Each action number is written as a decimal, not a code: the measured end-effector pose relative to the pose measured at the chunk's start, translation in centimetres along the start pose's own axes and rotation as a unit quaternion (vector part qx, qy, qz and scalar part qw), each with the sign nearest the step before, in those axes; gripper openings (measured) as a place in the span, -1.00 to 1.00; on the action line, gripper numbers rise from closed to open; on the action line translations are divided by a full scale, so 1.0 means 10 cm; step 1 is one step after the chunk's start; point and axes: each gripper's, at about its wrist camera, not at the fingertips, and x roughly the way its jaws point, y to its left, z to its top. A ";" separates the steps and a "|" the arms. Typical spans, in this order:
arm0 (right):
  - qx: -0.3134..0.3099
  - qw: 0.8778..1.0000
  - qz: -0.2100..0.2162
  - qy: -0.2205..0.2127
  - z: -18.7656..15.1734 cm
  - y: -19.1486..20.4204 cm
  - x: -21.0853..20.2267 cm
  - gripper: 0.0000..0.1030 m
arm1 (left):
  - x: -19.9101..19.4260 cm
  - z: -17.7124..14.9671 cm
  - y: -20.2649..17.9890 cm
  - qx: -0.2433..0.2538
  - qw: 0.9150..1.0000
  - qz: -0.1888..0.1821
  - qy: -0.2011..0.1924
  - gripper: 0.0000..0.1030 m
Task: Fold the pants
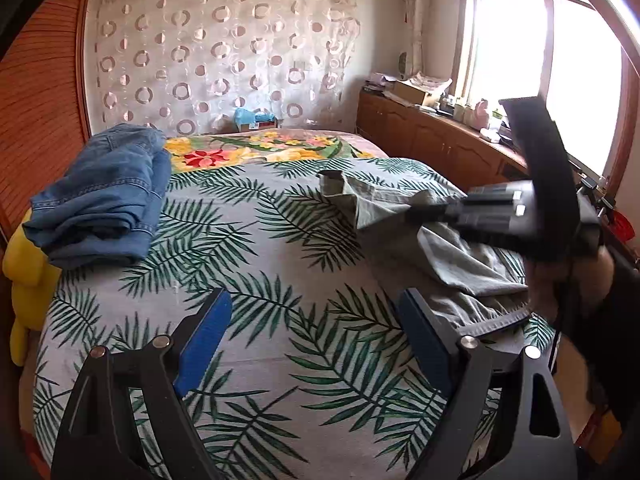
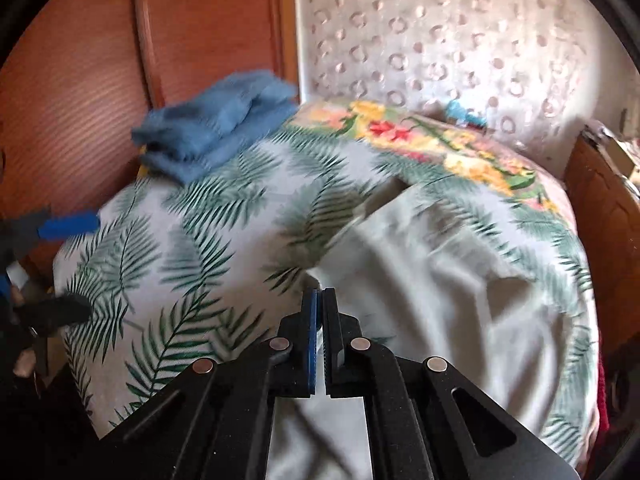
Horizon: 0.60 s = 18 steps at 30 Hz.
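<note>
In the left wrist view, we see the grey-green pants (image 1: pixel 404 208) lying crumpled on the right half of the leaf-print bedspread (image 1: pixel 248 264), one leg running toward the far side and the dark waistband (image 1: pixel 500 322) near the bed's close right edge. We judge them light, limp and quick to wrinkle: the cloth will sag from any single grip, so the firm hems or the waistband are the places we would take hold, ideally at two corners. Our left gripper (image 1: pixel 316 312) hovers over bare bedspread with its blue pads (image 1: pixel 204 340) spread wide, touching and holding nothing. The right gripper (image 1: pixel 424 210) reaches in from the right, its tips at a raised ridge of the pants. A folded pair of blue jeans (image 1: pixel 108 196) rests well apart at the far left.

In the right wrist view, blurred, the pants (image 2: pixel 440 280) spread pale ahead and below us. Our right gripper (image 2: pixel 320 294) has its jaws brought together, with only a sliver between the pads; a peak of the pants' cloth meets their tips, so we judge a thin fold pinched there, though blur keeps us from certainty. The left gripper (image 2: pixel 60 264) shows at the left edge, wide apart.
</note>
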 end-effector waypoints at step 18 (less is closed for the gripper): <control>0.036 0.993 -0.114 -0.010 0.11 -0.72 -0.33 -0.96 | 0.21 -0.05 -0.29 0.022 0.999 -0.021 0.024 0.68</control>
